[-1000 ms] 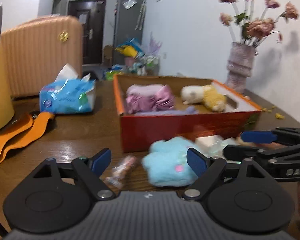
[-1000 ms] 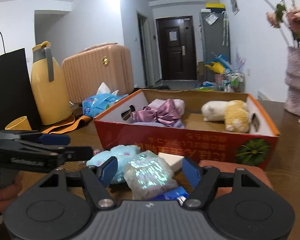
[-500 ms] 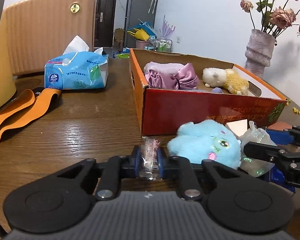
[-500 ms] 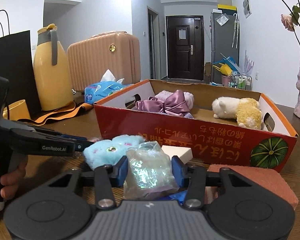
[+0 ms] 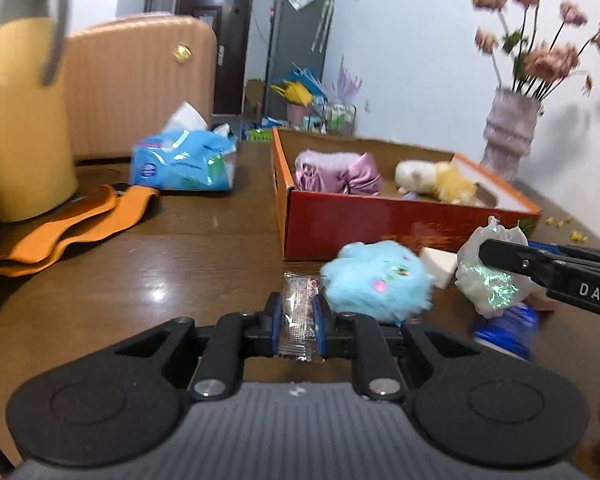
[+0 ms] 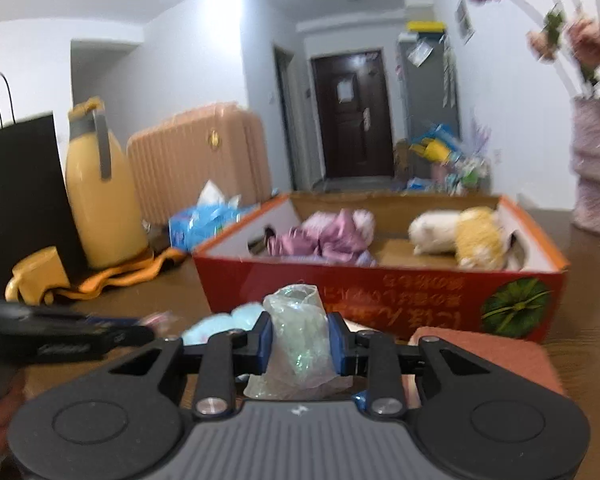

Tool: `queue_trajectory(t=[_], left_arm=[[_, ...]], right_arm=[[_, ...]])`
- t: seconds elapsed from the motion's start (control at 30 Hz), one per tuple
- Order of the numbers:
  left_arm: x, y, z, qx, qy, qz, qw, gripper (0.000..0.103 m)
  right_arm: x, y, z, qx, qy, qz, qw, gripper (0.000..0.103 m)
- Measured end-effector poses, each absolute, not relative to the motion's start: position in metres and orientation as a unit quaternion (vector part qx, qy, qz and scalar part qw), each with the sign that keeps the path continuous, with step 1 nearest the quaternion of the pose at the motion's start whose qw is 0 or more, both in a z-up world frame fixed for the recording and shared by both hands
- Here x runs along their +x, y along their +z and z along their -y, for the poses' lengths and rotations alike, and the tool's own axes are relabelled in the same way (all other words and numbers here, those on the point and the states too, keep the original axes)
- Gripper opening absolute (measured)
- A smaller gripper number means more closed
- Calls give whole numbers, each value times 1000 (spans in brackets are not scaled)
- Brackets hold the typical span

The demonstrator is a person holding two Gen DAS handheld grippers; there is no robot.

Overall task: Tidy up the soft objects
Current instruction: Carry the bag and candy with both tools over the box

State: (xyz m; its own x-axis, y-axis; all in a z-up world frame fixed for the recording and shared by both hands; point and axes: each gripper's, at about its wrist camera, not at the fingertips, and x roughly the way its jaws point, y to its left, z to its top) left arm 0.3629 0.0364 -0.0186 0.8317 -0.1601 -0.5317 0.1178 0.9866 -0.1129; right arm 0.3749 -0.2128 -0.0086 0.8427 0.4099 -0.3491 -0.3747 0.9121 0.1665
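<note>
My left gripper (image 5: 298, 326) is shut on a small clear wrapped packet (image 5: 298, 312) and holds it above the table. My right gripper (image 6: 300, 342) is shut on a clear bag of iridescent stuff (image 6: 300, 340), which also shows in the left wrist view (image 5: 486, 280), lifted. A blue plush toy (image 5: 376, 280) lies on the table in front of the red cardboard box (image 5: 380, 220). The box holds a purple satin bow (image 5: 336, 170) and a white-and-yellow plush (image 5: 436, 180).
A white sponge block (image 5: 438, 262), a blue object (image 5: 506, 330) and a pink-brown sponge (image 6: 496, 350) lie by the box. A tissue pack (image 5: 182, 162), orange cloth (image 5: 68, 224), yellow jug (image 5: 20, 100), suitcase (image 5: 136, 80) stand left. A vase (image 5: 508, 132) stands far right.
Both grippers closed from open: the left on the small packet, the right on the iridescent bag. Both then lifted their objects off the table.
</note>
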Motion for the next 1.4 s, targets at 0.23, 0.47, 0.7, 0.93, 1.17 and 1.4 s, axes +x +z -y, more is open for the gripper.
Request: queue_trajectory(t=[0.23, 0.47, 0.7, 0.93, 1.17, 1.4], left_arm=[[281, 19, -24, -49, -96, -243, 964, 17], [256, 41, 9, -36, -132, -212, 968, 17], [302, 53, 33, -54, -163, -221, 960, 17], [439, 56, 59, -129, -137, -291, 938, 17], [570, 27, 78, -192, -104, -367, 904, 17], [636, -3, 89, -166, -81, -398, 899, 36]], right_arm=[[289, 7, 229, 97, 212, -164, 958, 28], [247, 19, 262, 115, 193, -147, 963, 28], [281, 26, 290, 133, 206, -164, 956, 28], [415, 75, 306, 81, 238, -175, 952, 28], [594, 85, 290, 62, 249, -261, 930, 29], [704, 36, 254, 50, 253, -330, 908, 43]])
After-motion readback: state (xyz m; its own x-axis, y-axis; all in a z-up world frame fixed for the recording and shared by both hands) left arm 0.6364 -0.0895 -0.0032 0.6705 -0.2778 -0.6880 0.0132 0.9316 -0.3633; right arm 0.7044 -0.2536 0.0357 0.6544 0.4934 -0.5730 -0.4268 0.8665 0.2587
